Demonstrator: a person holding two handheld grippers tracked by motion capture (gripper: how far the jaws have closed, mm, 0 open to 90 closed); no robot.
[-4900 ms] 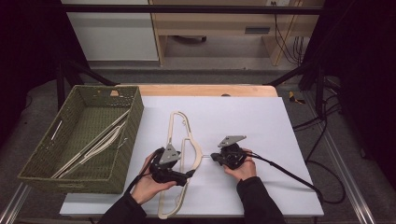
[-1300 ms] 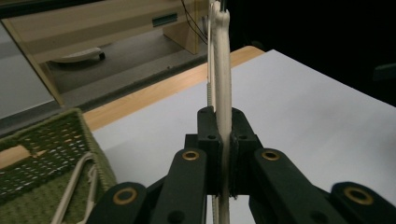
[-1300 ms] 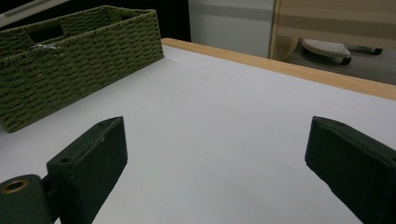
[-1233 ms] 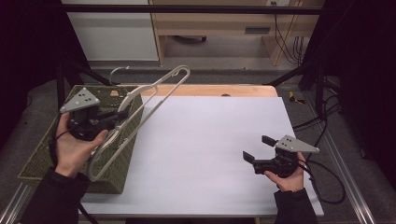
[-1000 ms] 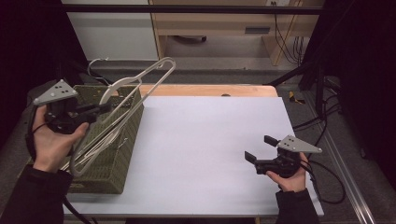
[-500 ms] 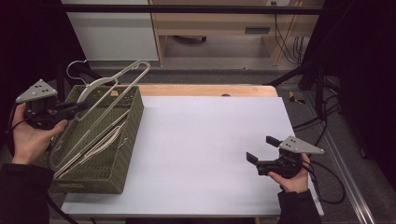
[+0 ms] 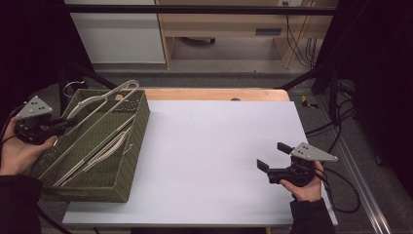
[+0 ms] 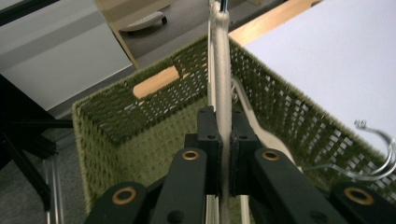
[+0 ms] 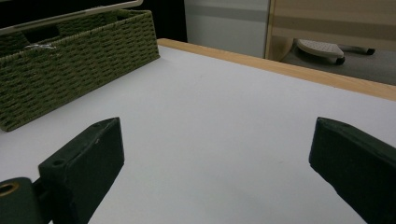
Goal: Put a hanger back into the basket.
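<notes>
The cream hanger (image 7: 100, 105) is coming down into the green woven basket (image 7: 134, 161) now — a second ago it rode higher, angled up above the basket's far rim, and now its long body slants along the basket's length, its upper end poking over the far rim and its lower end sinking among the other hangers (image 7: 104, 151) already lying inside. The left gripper (image 7: 56, 125) is clamped on it at the near-left side of the basket; in the left gripper view the two black jaws pinch the hanger's pale bar (image 8: 223, 93) edge-on, pads tight against it, with the basket's inner wall (image 8: 154, 140) right behind and a metal hook (image 8: 373, 154) curling off to the side. So it's not let go yet — the hanger looks partly in, not settled, and my read is that the drop-off is close: lower the tail, then release. Out on the bench (image 7: 219, 146), the white surface is bare where the hanger lay a few seconds back. The right gripper (image 7: 275, 158) sits parked at the near-right of the bench, unmoved, jaws spread wide with nothing between them; the right gripper view looks across the white top at the basket's outer wall (image 9: 70, 51).
</notes>
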